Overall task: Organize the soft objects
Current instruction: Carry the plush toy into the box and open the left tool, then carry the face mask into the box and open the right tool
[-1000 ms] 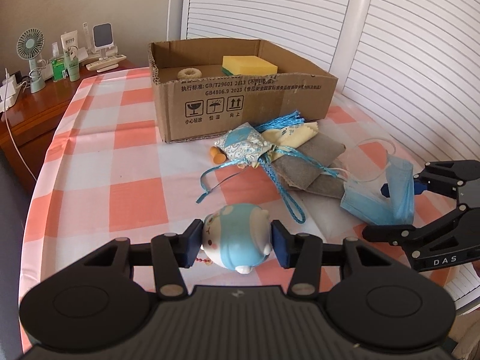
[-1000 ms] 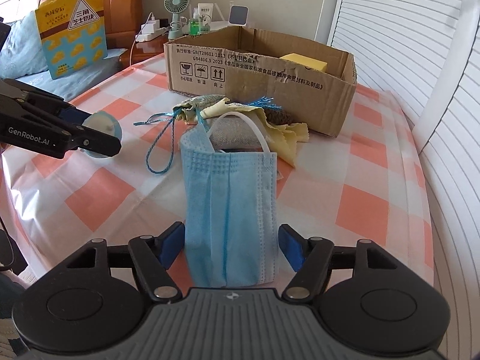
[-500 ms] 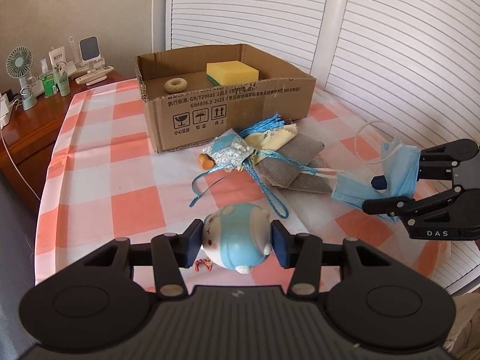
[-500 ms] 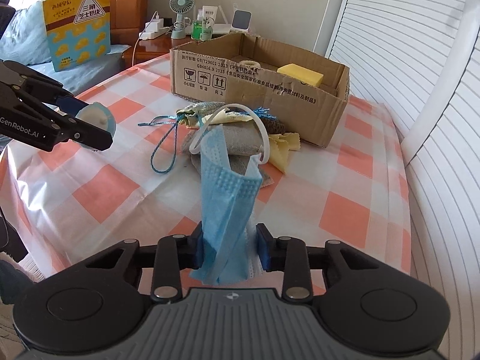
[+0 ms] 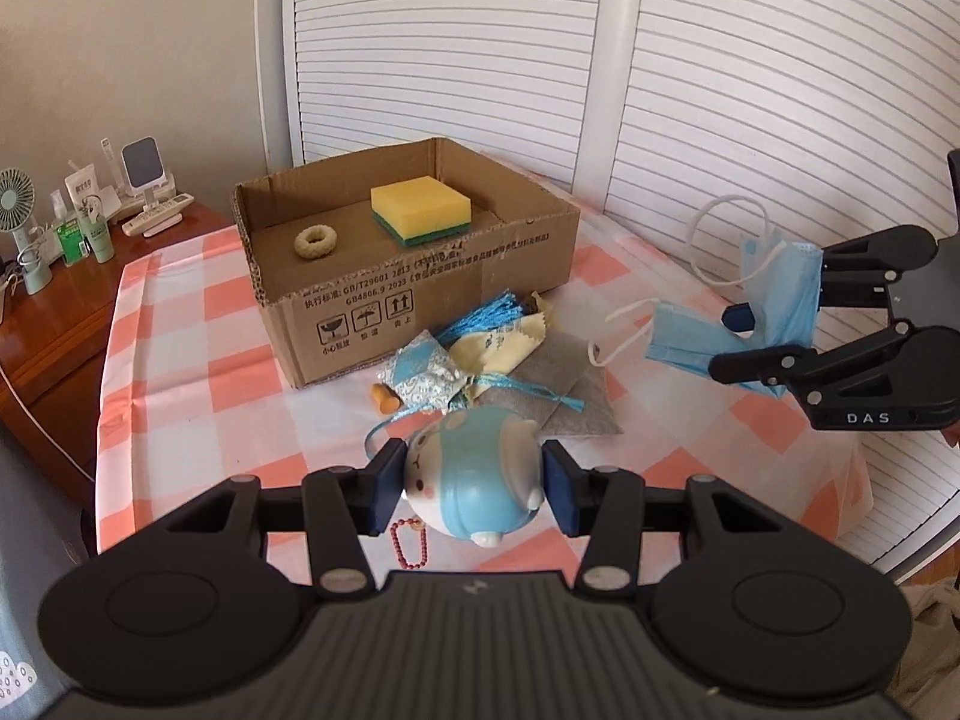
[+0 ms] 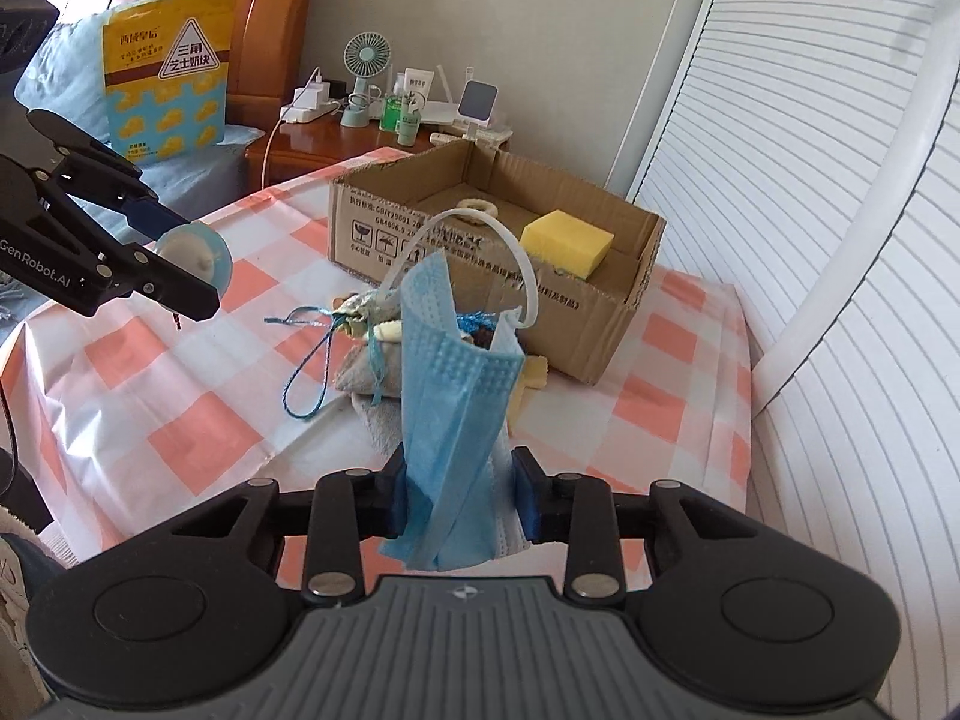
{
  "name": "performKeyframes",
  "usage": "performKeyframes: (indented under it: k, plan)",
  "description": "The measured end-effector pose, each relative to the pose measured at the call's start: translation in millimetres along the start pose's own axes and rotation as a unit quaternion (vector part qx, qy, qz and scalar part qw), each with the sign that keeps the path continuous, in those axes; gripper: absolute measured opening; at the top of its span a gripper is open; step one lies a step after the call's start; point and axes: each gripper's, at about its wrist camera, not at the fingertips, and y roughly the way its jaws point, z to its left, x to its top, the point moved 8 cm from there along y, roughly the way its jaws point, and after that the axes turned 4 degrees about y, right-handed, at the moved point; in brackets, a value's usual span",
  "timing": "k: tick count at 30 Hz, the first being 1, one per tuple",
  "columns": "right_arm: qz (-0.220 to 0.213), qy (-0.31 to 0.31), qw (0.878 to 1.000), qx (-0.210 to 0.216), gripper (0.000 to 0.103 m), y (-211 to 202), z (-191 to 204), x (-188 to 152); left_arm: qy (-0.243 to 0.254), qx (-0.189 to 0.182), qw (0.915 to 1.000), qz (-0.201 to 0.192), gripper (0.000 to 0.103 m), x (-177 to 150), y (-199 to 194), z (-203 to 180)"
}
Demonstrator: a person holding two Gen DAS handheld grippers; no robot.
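1. Two soft things are being carried clear of the worktop (image 5: 180, 324) at once. From the left wrist, the left claw (image 5: 474, 489) is squeezing a blue toy (image 5: 471, 480) between its pads, part-closed around it.
2. Across the same view, the right claw (image 5: 744, 339) is pinching a mask (image 5: 774, 294) in the air, near the box (image 5: 420, 300).
3. Inside the box a sponge (image 5: 420, 210) and a ring (image 5: 315, 240) are already lying; by my reading the job is partly done.
4. Waiting on the cloth just before the box are a pouch (image 5: 420, 375), a yellow cloth (image 5: 498, 345) and a grey pad (image 5: 570, 390).
5. From the right wrist, the right claw (image 6: 462, 504) is gripping the mask (image 6: 456, 408) almost fully closed, one loop arching upward.
6. Left of it, the left claw (image 6: 177, 258) is holding the toy (image 6: 195, 255) above the worktop (image 6: 150, 396); the box (image 6: 492, 264) is standing beyond, the sponge (image 6: 567, 243) showing inside.
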Motion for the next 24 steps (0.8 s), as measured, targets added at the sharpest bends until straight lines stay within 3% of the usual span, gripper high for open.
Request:
performKeyframes:
  k: [9, 17, 19, 21, 24]
  plan:
    - [-0.034, -0.003, 0.999, -0.008, 0.038, 5.2, -19.0, 37.7, 0.020, 0.019, 0.9987, -0.042, 0.048, 70.7, 19.5, 23.3]
    - [-0.053, 0.002, 0.999, -0.012, 0.038, 21.2, -39.9, 67.8, 0.007, 0.055, 0.9977, -0.038, 0.049, 119.3, 74.8, 65.3]
    - [-0.055, 0.004, 0.998, -0.014, 0.038, 27.2, -43.8, 74.1, 0.000, 0.072, 0.9966, -0.040, 0.059, 123.2, 86.7, 75.0]
    - [-0.058, 0.004, 0.998, -0.015, 0.038, 32.2, -46.8, 78.7, -0.006, 0.091, 0.9949, -0.043, 0.089, 124.0, 95.0, 83.3]
    - [-0.059, 0.006, 0.998, -0.014, 0.038, 37.8, -50.9, 82.9, -0.017, 0.101, 0.9937, -0.046, 0.091, 119.7, 96.4, 88.8]
